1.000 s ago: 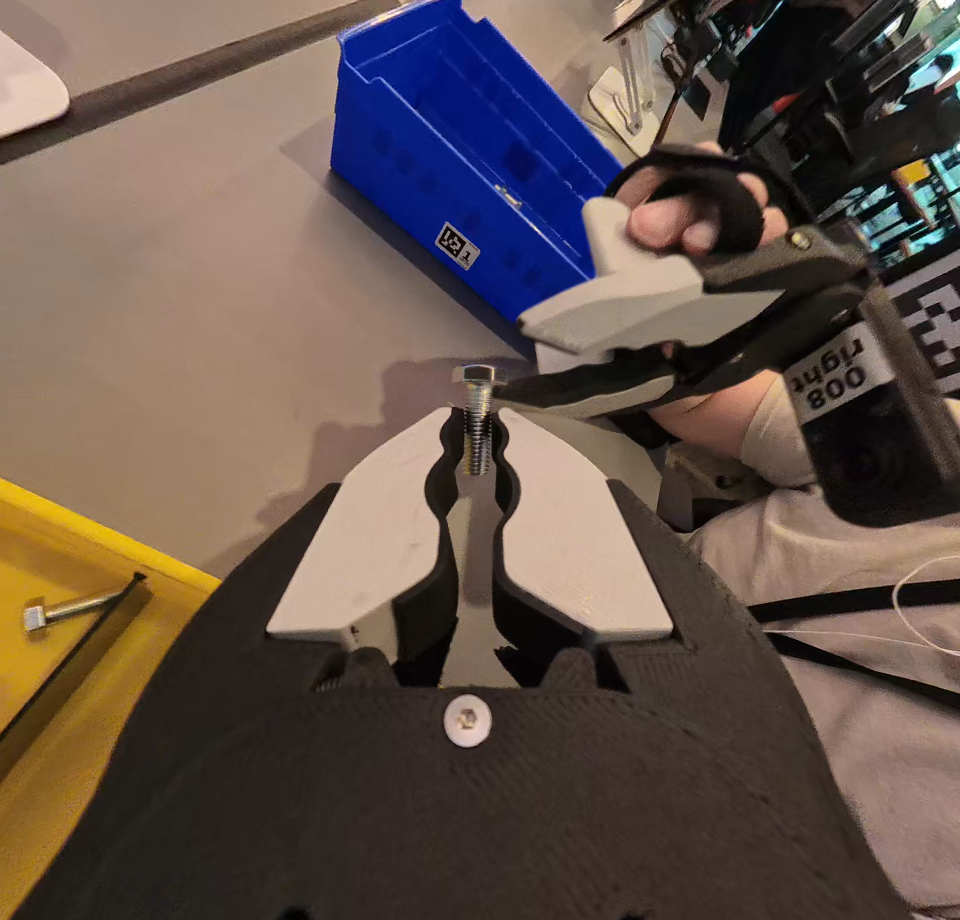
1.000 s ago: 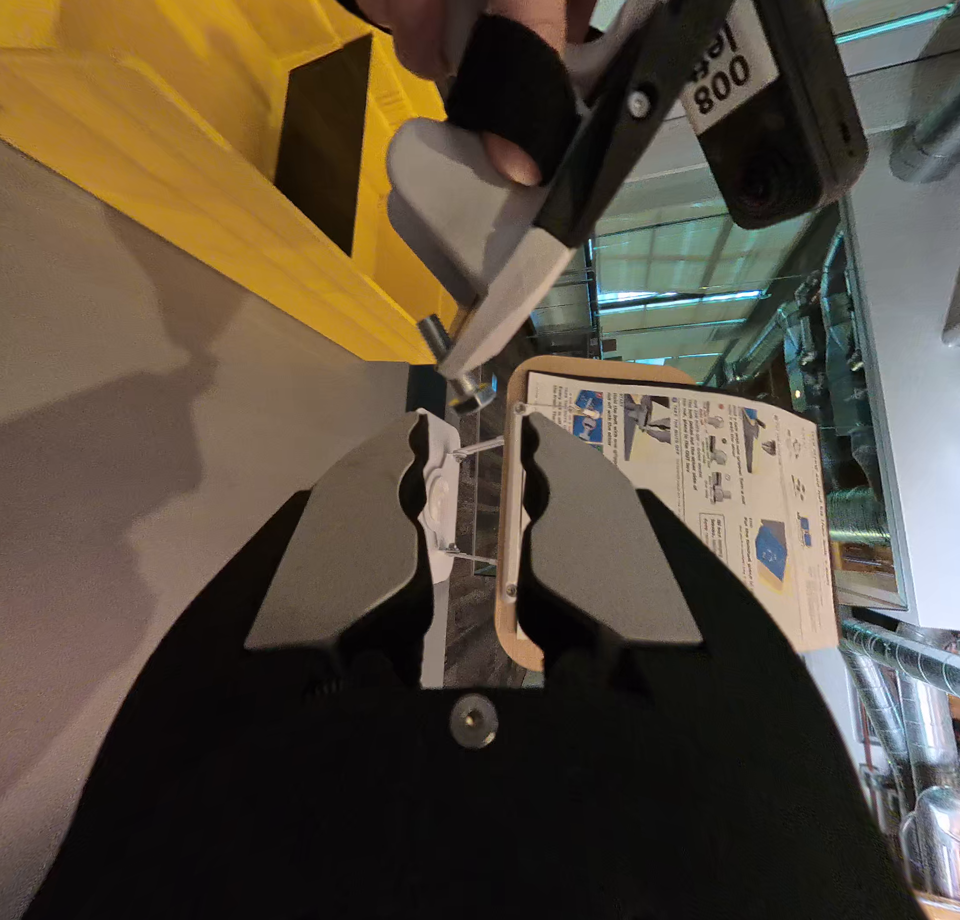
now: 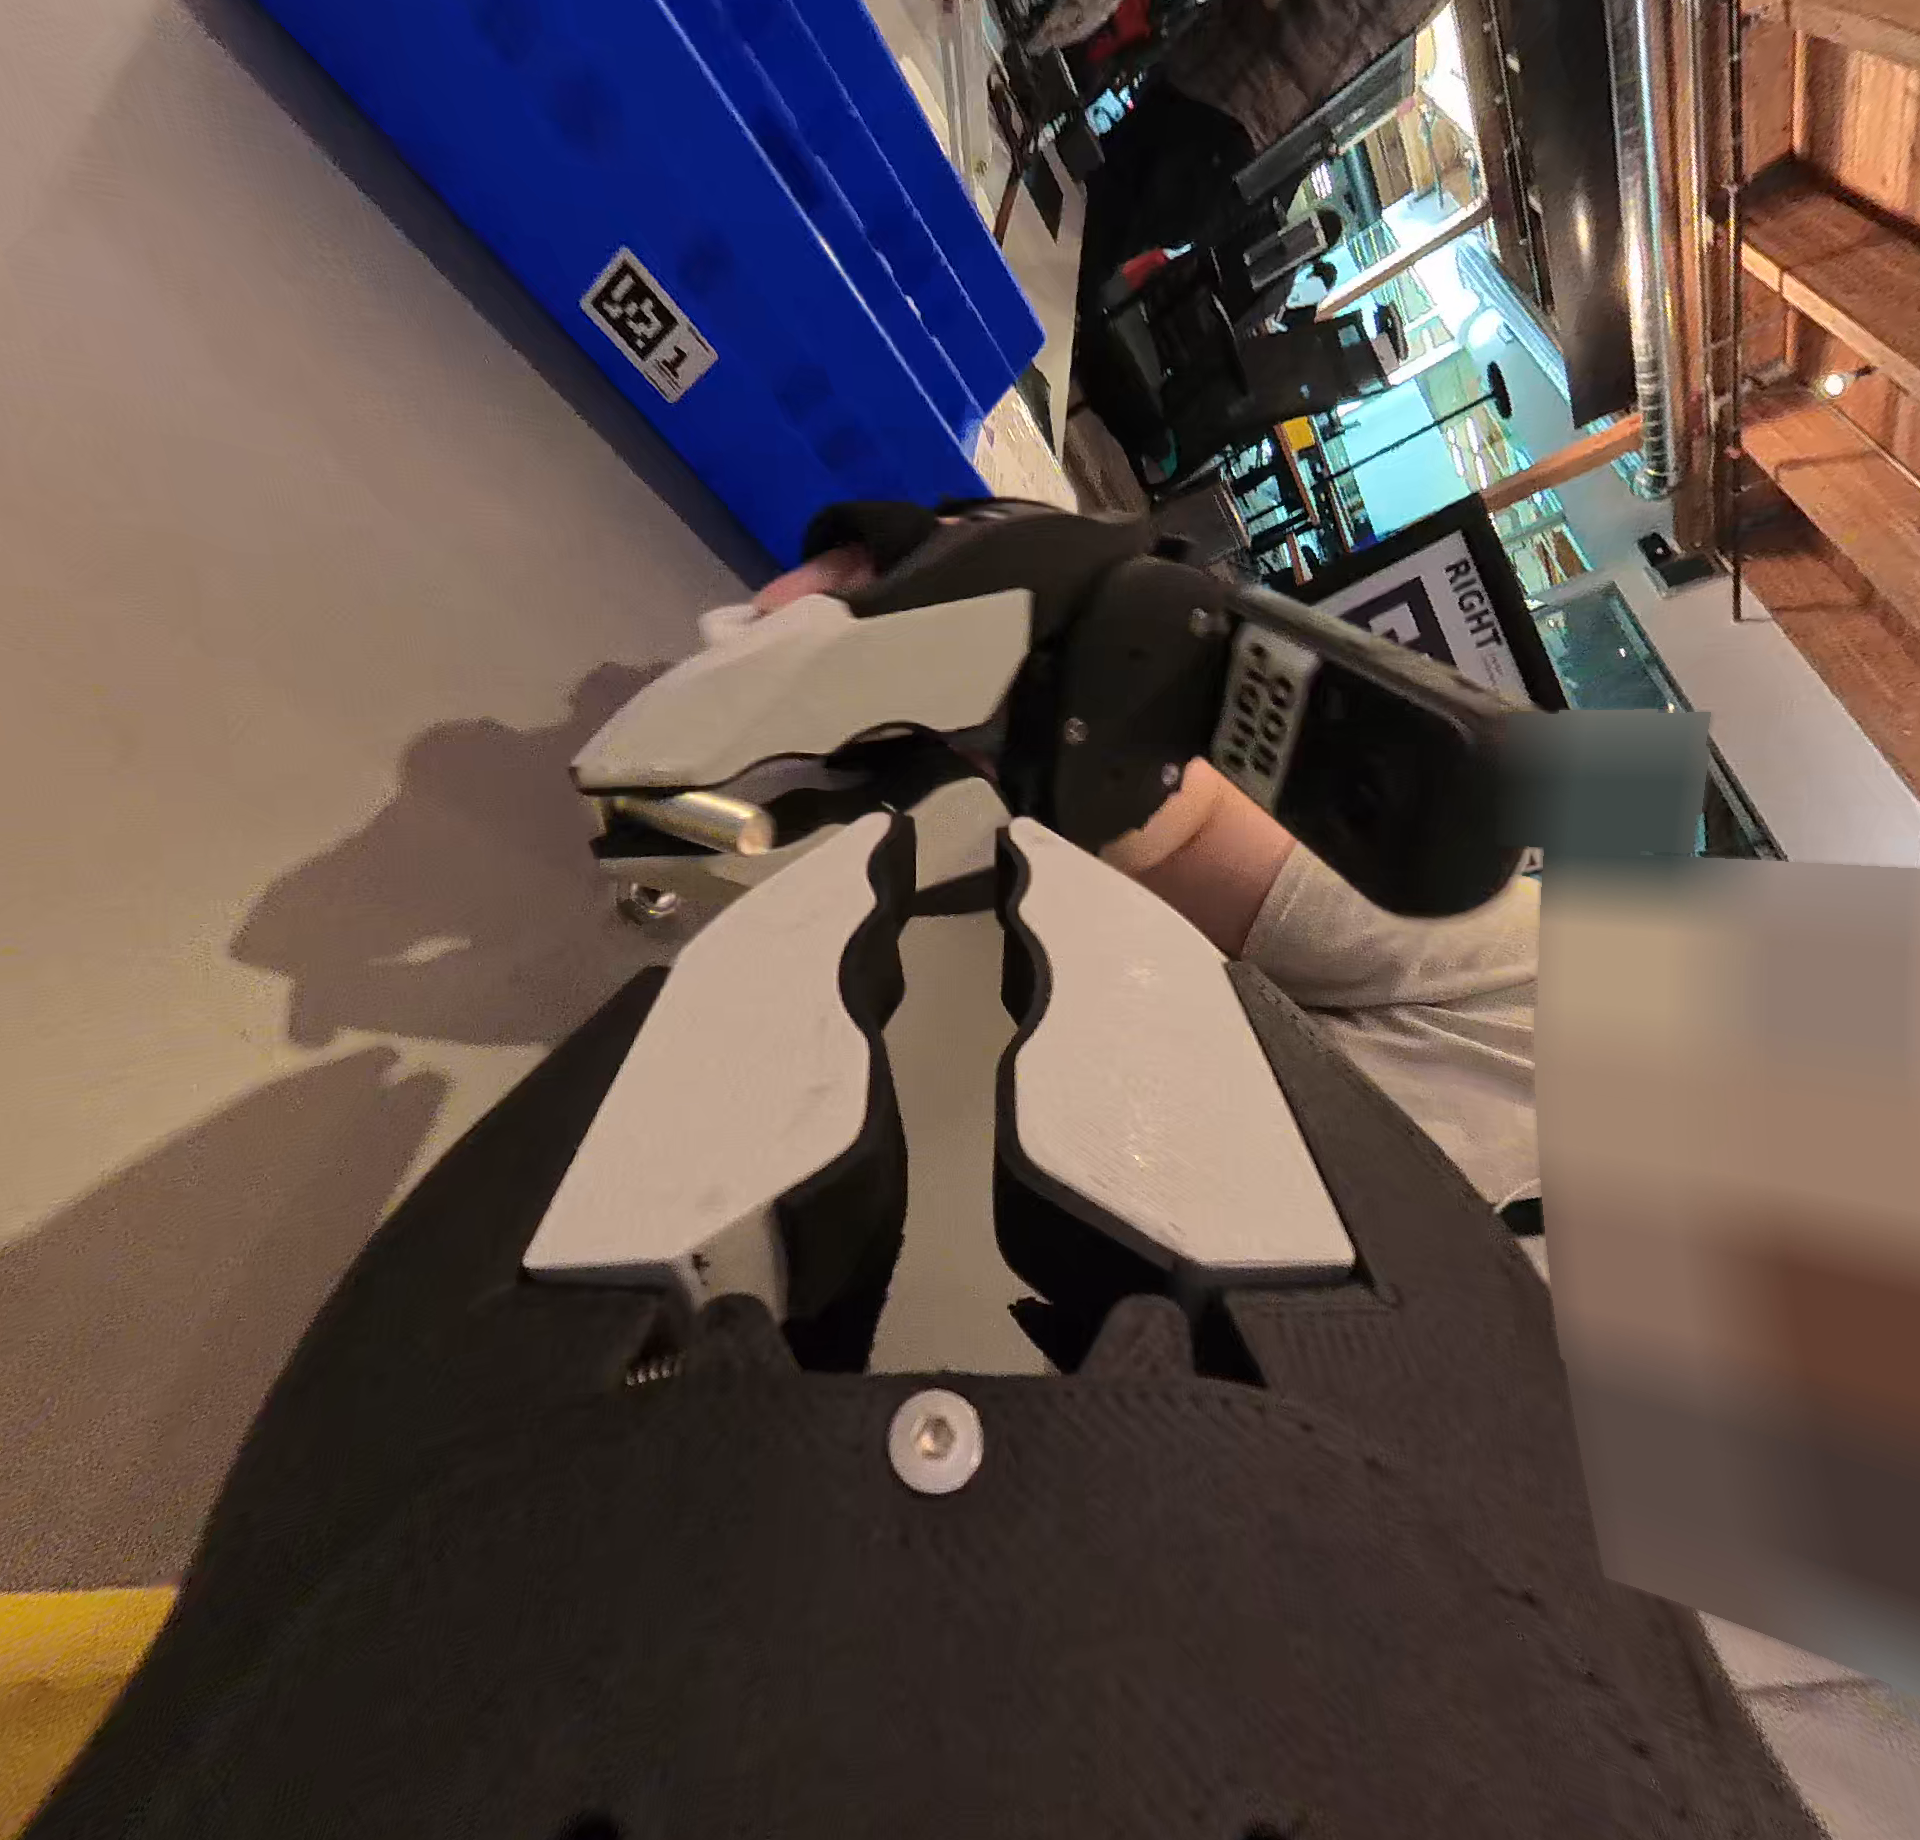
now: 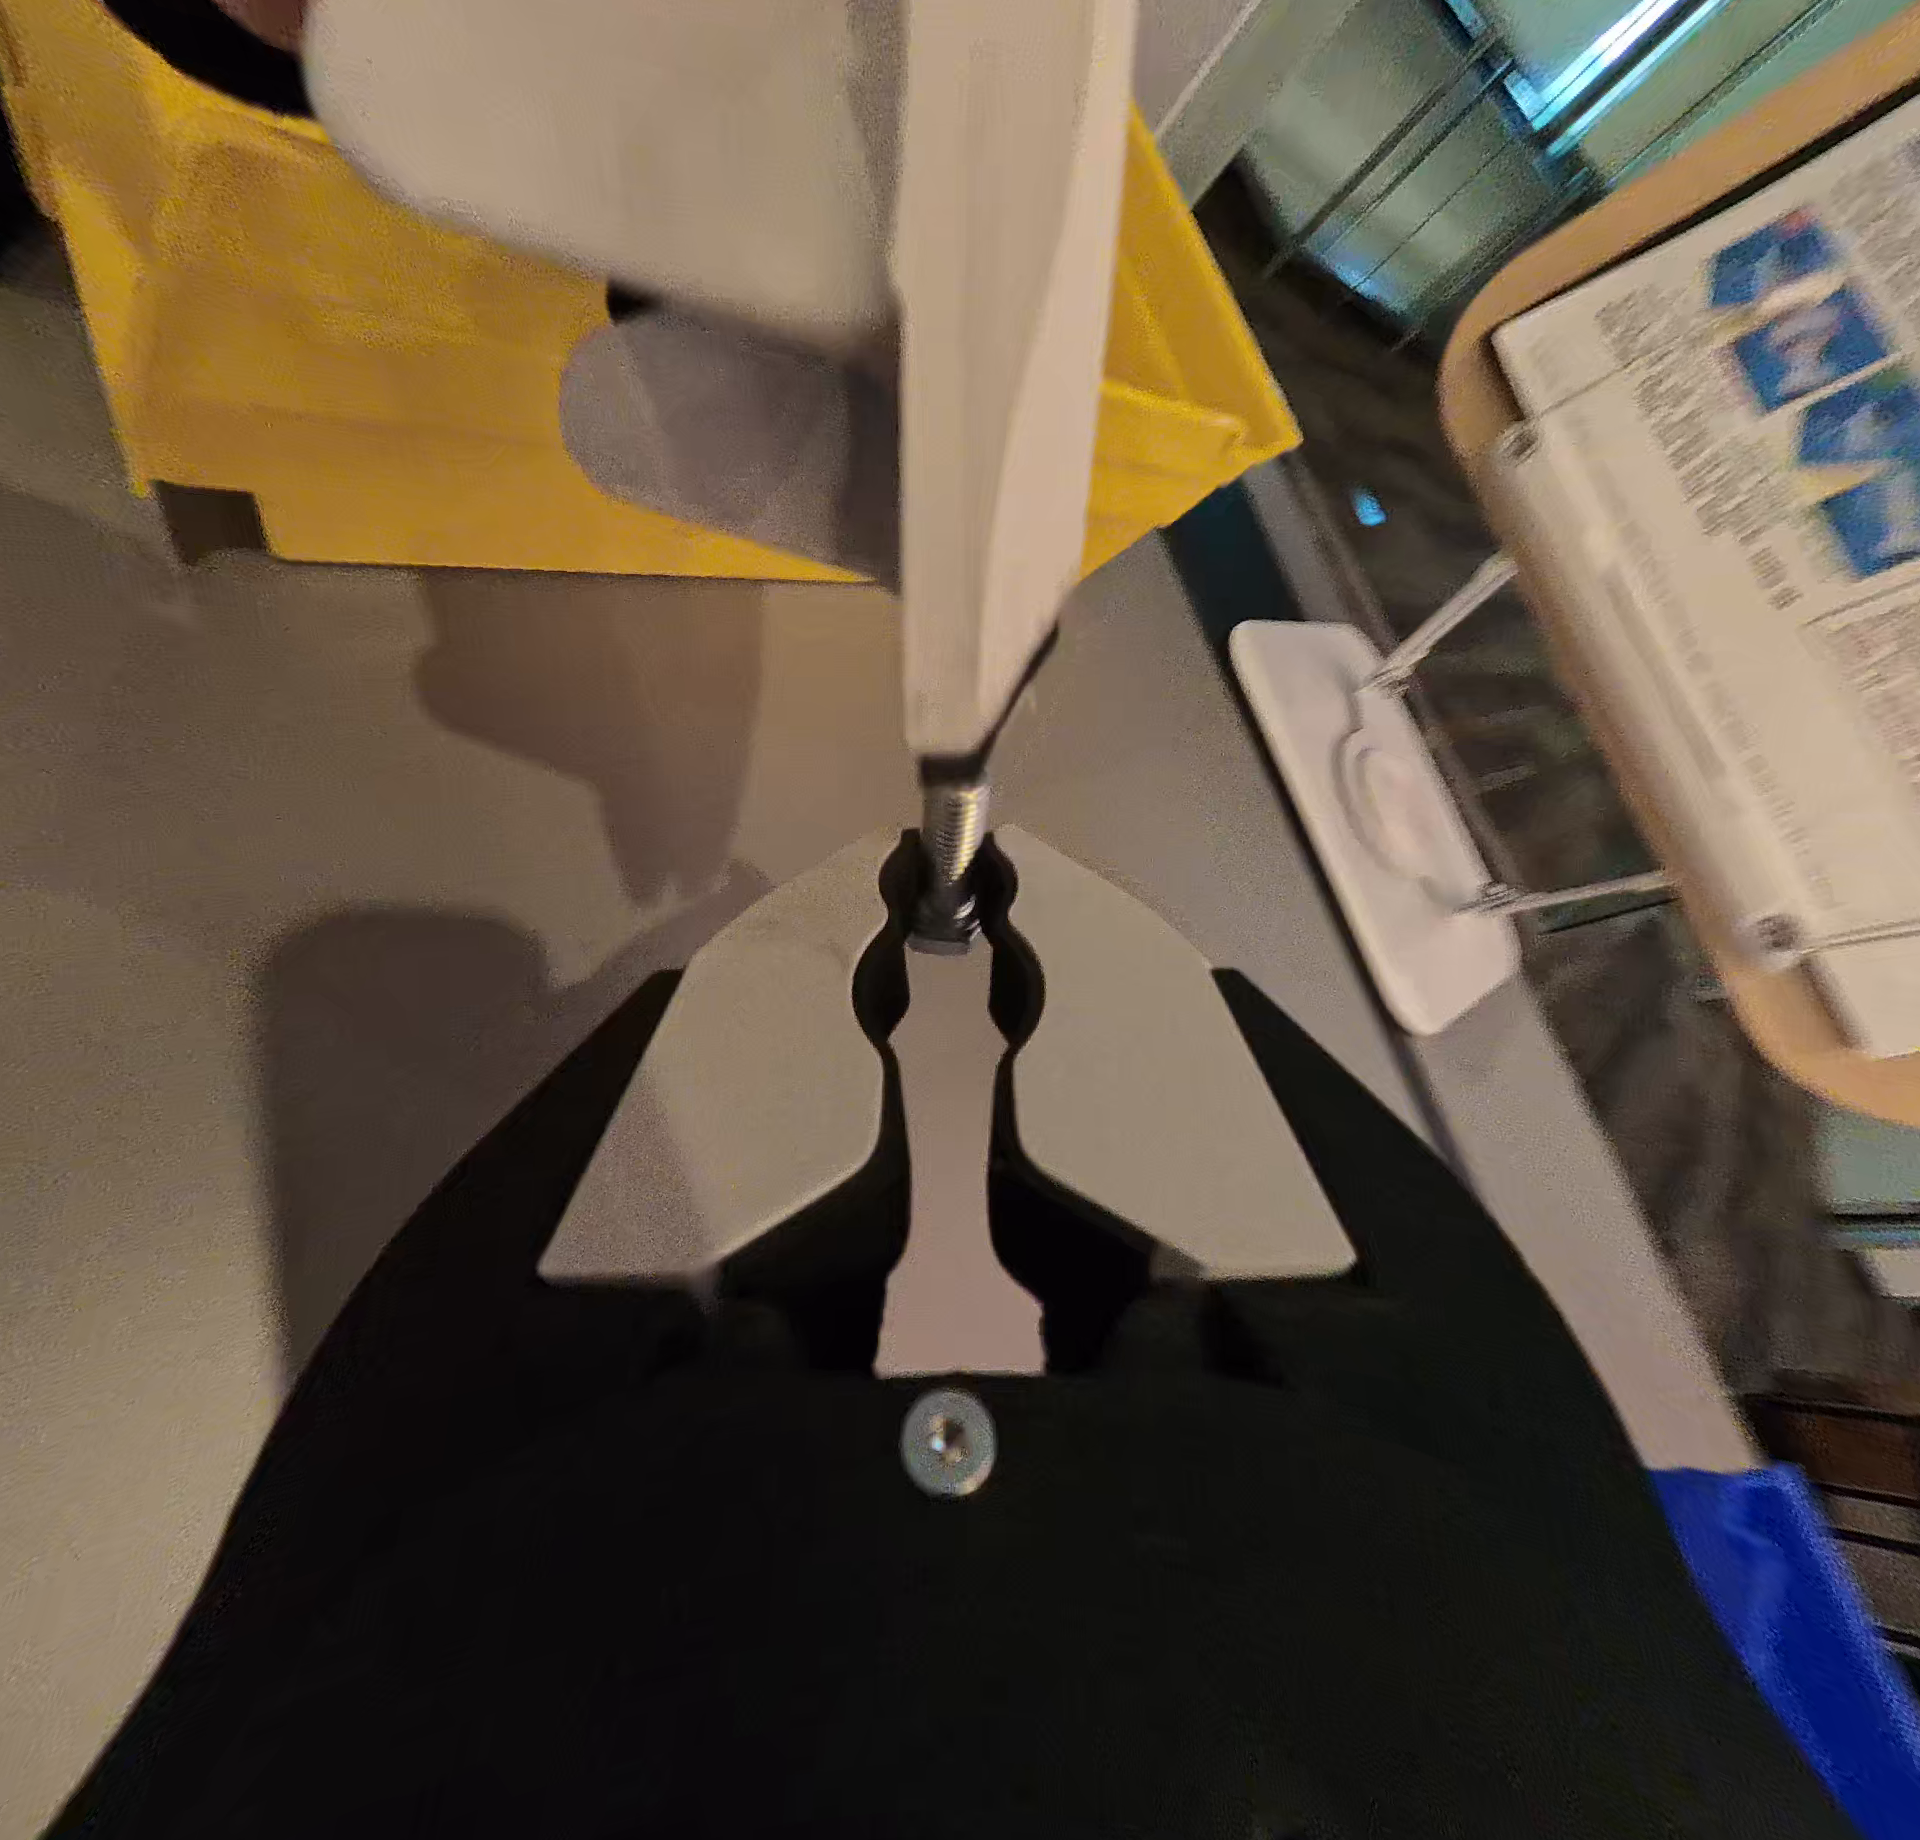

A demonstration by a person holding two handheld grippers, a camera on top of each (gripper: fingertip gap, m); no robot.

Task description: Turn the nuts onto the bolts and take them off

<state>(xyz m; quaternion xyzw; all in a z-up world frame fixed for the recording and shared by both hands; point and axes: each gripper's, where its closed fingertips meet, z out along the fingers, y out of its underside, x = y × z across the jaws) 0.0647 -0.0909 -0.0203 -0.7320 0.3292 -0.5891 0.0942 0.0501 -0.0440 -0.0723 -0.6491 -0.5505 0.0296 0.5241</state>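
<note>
Two hand-held grippers meet at one bolt [image 4: 961,824] above a grey table [image 3: 208,647].

**Grip.** The right gripper [image 4: 940,860] is clenched on the bolt. The threaded shank runs forward out of the finger notches. A hex piece [image 4: 940,936] sits at the bolt's near end, and whether it is a nut or the bolt head cannot be told. The left gripper [image 3: 951,834] is released in its own view, with its fingers apart and nothing between them. In the right wrist view one of its fingertips touches, or nearly touches, the far end of the bolt. That view does not show a grip there.

**Risks.** The bolt is probably held at one end only, so a sideways knock from the left finger could tilt it in the notches or lever it out onto the table. If the left gripper closes off-axis it would pinch the threads at an angle, and the nut could then cross-thread or bind. The right wrist view is motion-blurred, so alignment is hard to judge.

**Surroundings.**
- A yellow bin [image 4: 416,356] stands beyond the bolt in the right wrist view.
- A blue bin [image 3: 582,180] stands beyond the bolt in the left wrist view.
- A white stand [image 4: 1371,824] carrying a clipboard [image 4: 1714,440] is to the right of the bolt, well apart from it.

Nothing lies between the left fingers and the bolt. The bins are close enough to limit wide swings.
</note>
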